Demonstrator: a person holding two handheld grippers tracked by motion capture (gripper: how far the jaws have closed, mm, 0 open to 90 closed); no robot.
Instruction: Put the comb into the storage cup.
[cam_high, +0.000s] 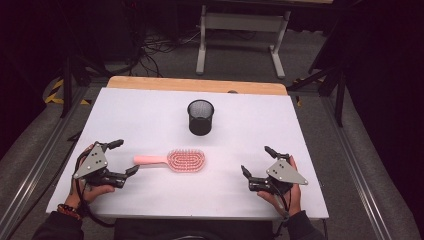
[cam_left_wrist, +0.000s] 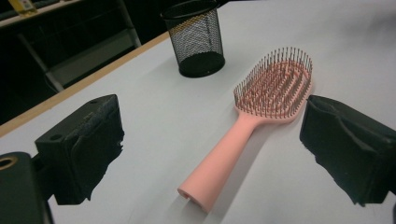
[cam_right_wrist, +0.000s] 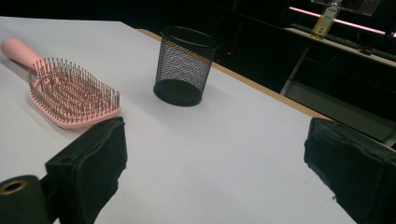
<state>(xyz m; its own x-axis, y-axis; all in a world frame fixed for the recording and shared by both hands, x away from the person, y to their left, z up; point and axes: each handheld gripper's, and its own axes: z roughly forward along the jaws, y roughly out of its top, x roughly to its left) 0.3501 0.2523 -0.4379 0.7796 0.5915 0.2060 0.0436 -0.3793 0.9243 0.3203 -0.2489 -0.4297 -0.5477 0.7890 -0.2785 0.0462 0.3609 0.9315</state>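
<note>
Two grippers rest at the near edge of our white table (cam_high: 150, 107), one in each hand, and both have their jaws spread wide with nothing between them. Our left gripper (cam_high: 125, 157) sits at the near left, its jaws pointing toward the middle of the table; our right gripper (cam_high: 256, 161) sits at the near right, angled inward the same way. Neither one touches anything but the tabletop.

Between them, a little farther in, lies the pink hairbrush (cam_high: 175, 160), flat on the table with its bristles up. Its handle points toward our left gripper, the handle end just beside that gripper's nearer jaw, and its oval head points toward the right. In the left gripper view the brush (cam_left_wrist: 252, 126) runs up between the two black jaws, clear of both. The right gripper stands well apart from the brush head.

Farther back, near the table's middle, stands a black mesh cup (cam_high: 200, 117), upright and apart from the brush. Beyond it we see the wooden far edge (cam_high: 195, 85) of the table.
</note>
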